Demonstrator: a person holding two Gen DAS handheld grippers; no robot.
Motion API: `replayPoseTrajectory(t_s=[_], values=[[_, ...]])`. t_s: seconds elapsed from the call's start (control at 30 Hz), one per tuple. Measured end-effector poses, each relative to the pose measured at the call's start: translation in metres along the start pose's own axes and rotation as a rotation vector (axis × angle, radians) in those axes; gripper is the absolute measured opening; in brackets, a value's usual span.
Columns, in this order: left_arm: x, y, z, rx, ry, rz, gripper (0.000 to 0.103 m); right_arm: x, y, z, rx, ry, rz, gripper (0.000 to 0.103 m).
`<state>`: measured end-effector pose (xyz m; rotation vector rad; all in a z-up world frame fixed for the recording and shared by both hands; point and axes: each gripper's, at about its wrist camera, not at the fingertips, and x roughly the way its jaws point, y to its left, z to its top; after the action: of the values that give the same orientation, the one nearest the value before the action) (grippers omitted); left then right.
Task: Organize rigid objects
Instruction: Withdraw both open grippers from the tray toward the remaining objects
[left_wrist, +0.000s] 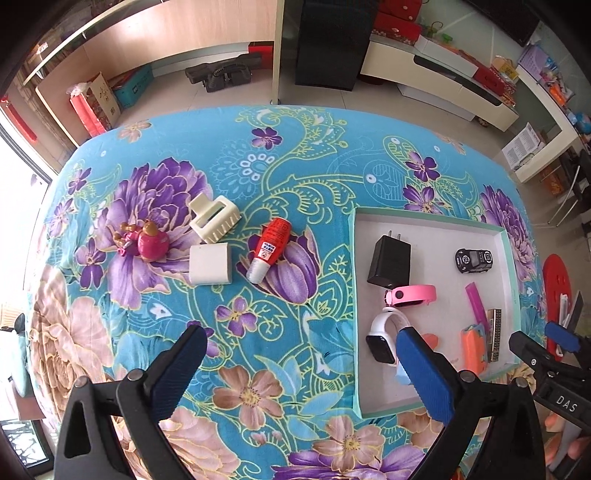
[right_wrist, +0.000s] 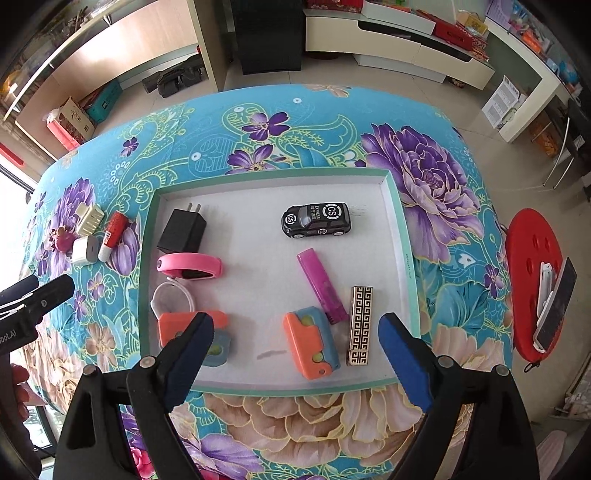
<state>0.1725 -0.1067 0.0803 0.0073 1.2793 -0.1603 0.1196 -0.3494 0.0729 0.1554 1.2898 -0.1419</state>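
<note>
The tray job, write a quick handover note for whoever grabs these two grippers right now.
Left gripper: jaws open, empty, over the cloth left of the tray.
Right gripper: jaws open, empty, over the tray's near edge.
Done, in the tray: black charger, toy car, pink band, white watch, purple lighter, patterned lighter, two orange-and-blue toys.
Left, on the cloth: cream clip, white adapter, red glue bottle, pink figurine.
</note>
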Motion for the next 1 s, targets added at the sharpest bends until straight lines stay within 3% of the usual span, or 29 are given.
replayPoseTrajectory(t_s=[0.4,1.0], values=[[-0.030,0.070,-0.004,-0.075,-0.038,0.011,0.103,-0.021,0.046,-0.004,-0.052,-0.026,0.024,0.091],[-0.014,0.190,-0.008,-0.216,-0.030,0.037,0.103,0.011,0.165,0.007,-0.196,0.012,0.085,0.091]])
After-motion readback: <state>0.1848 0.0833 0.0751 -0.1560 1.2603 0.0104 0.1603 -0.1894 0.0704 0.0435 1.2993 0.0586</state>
